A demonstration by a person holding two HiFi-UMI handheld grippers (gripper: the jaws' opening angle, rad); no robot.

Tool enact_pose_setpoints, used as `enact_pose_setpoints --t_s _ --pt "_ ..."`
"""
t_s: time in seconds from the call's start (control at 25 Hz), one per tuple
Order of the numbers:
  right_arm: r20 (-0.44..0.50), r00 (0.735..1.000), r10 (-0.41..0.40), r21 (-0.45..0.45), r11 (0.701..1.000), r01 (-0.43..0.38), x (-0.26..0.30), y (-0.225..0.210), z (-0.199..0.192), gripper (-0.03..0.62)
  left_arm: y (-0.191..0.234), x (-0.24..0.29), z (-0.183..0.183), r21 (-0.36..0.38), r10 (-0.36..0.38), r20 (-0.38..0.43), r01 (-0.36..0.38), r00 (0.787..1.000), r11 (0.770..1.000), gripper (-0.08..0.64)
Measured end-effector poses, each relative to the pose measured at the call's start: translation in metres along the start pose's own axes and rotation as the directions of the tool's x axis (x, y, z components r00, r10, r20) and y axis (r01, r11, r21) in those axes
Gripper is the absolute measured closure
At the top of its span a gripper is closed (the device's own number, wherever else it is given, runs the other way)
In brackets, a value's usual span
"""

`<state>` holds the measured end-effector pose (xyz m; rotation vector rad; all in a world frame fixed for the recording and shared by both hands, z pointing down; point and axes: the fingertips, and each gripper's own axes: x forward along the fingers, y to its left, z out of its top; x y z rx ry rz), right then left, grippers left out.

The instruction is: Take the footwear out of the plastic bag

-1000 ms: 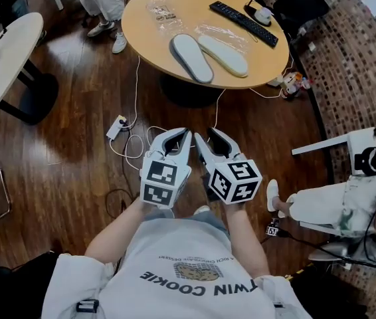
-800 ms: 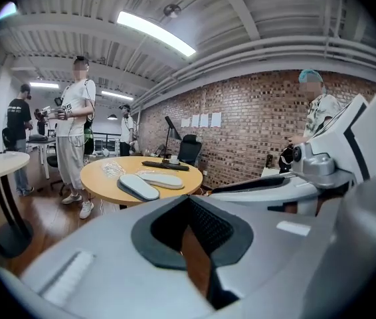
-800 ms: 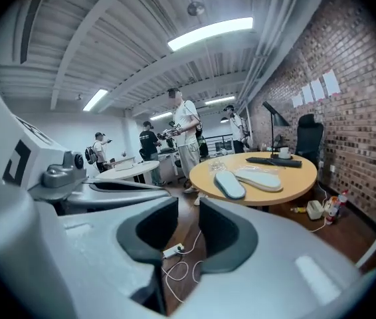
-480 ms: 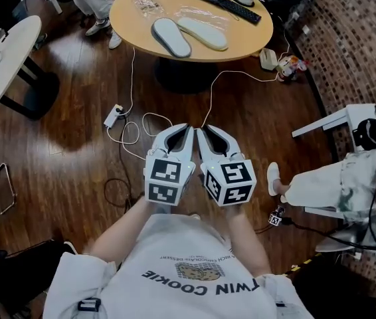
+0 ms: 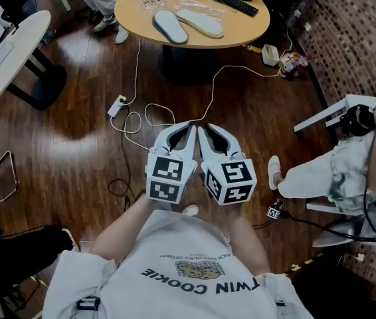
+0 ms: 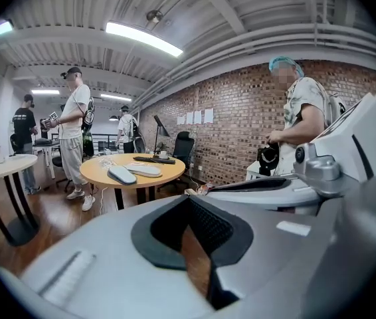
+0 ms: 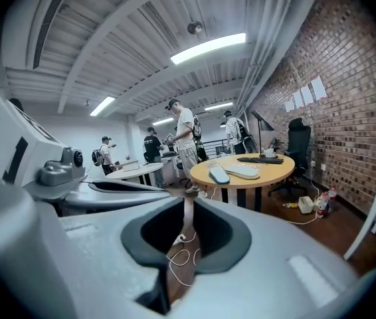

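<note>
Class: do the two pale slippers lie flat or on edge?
Flat: grey slipper and cream slipper lie side by side on the round wooden table.

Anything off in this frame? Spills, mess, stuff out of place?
White cables sprawl in loose loops over the wooden floor between the round table and a power strip, a likely trip hazard. Nothing looks spilled or broken.

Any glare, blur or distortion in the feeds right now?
Head view: sharp, but dim, with a sheen on the floor left of the round table. Left gripper view: wide-angle bending, black corners, ceiling light blown out. Right gripper view: same bending; slippers small yet clear.
</note>
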<state>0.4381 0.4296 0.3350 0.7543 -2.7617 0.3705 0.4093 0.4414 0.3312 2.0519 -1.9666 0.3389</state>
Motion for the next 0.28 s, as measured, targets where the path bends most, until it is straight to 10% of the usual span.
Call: enact_pose_setpoints --t_s 0.28 --pt "-0.011 1.0 0.021 -0.016 1.0 -0.021 -0.022 0.008 0.012 0.565 -0.017 -0.015 0.012 -0.014 0.012 -0.01 -0.012 1.0 1.0 0.557"
